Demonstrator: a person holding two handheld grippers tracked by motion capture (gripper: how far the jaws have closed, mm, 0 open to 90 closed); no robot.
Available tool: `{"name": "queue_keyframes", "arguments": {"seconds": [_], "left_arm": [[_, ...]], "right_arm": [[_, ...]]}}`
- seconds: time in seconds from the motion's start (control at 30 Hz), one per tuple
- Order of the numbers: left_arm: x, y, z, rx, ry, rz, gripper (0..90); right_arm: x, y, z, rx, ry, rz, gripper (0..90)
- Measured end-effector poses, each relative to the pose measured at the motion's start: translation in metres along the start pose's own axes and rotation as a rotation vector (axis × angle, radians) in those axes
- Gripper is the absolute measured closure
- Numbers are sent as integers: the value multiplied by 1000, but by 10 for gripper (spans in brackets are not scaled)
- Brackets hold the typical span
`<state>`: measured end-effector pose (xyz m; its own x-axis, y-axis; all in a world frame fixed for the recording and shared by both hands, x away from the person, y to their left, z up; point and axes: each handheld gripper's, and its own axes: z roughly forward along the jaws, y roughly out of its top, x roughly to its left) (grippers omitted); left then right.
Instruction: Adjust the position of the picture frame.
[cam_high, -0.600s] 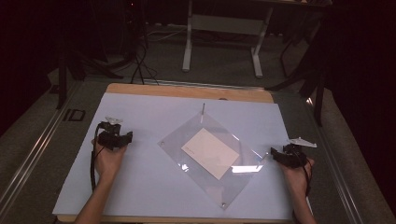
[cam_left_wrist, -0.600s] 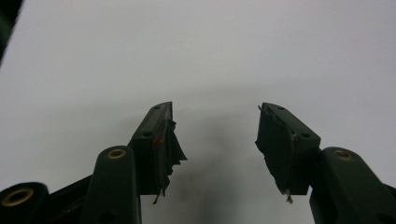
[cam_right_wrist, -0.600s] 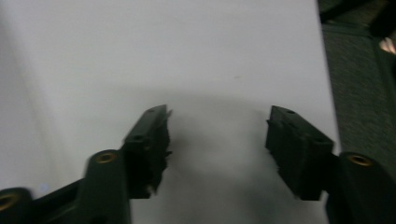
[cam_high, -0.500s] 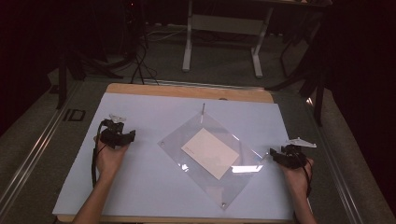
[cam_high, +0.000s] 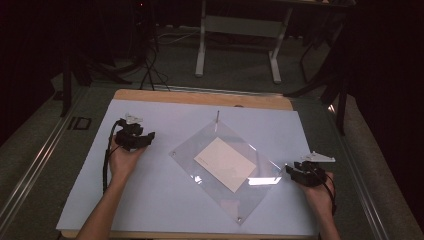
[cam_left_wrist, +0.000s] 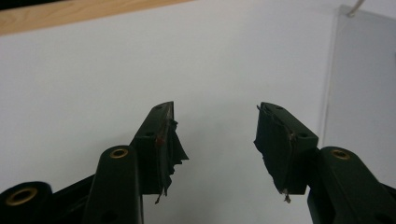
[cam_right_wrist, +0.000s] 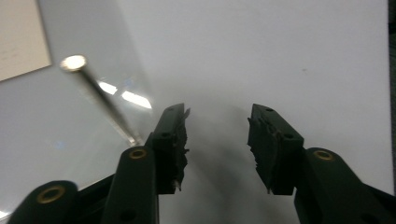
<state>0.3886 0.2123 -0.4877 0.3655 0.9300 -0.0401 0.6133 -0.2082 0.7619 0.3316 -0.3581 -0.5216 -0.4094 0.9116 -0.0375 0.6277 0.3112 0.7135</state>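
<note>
In the high view a clear acrylic plate lies turned like a diamond on the white sheet that covers the table, with a cream card lying at its middle and a thin metal post standing upright at the plate's far corner. The left gripper hovers well to the left of the plate, apart from it, and the right gripper sits just beside the plate's right corner; neither carries anything. In the left gripper view the left gripper has its jaws spread over bare white sheet, nothing between them, and the plate's edge runs off to the right. In the right gripper view the right gripper is likewise spread and empty, and a metal post rises just left of its left jaw at the plate's near corner, with the card farther off. By my reading the work on the plate has hardly started or stands between steps: the plate and card lie flat and ungripped, the right tool looks best placed to take the post or the plate's corner, and the left has yet to close in on the plate.
</note>
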Motion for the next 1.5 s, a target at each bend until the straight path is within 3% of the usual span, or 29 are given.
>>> {"name": "queue_keyframes", "arguments": {"seconds": [0.17,0.47,0.53,0.93,1.17,1.3,1.5], "left_arm": [[-5,7,6,-5,-45,37,489],[-22,18,15,-22,-87,93,487],[-25,21,17,-26,-103,107,486],[-40,40,27,-39,-149,148,478],[-52,48,39,-25,-164,181,474],[-59,54,45,-33,-183,191,482],[-66,63,58,-47,-215,203,502]], "right_arm": [[4,-2,-6,0,25,-7,599],[15,-3,-17,-17,60,-57,593],[17,-2,-18,-15,51,-70,593],[27,6,-18,-51,113,-75,611],[31,12,-9,-56,108,-58,680],[31,11,-6,-57,101,-47,840],[30,9,-7,-70,103,-42,849]]}}
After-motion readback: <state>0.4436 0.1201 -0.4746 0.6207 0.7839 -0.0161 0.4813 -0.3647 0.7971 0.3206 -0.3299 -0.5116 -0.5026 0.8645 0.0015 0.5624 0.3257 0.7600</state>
